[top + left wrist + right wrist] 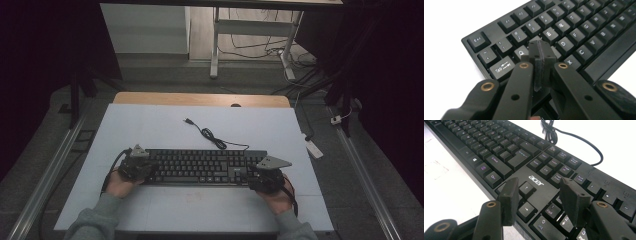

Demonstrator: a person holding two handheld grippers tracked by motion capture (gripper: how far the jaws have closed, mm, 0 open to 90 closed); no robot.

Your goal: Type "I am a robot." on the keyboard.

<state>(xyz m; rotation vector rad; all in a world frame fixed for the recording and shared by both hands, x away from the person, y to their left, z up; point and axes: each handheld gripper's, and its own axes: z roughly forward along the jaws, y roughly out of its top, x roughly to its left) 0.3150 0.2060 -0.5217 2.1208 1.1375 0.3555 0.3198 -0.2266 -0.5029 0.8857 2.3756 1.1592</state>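
One black keyboard [202, 166] lies flat across the lower middle of the high view, on the pale blue table top [165, 127]. Its cable [212, 137] runs from the back edge up toward the centre of the frame, bunched in a small coil and ending in a loose plug.

At the keyboard's left end sits the left gripper [136, 165], held in a hand with a grey sleeve. In the left gripper view its jaws are pressed together with nothing between them, the tips [541, 53] poised over the keys just beside Q and Tab; whether they touch a key cannot be told.

At the keyboard's right end sits the right gripper [267, 176]. In the right gripper view its jaws stand apart [537, 195], one on each side of the arrow keys, with the number pad at the lower right of that frame.

Beyond the table, in the upper part of the high view, a desk frame [250, 40] stands on the floor.
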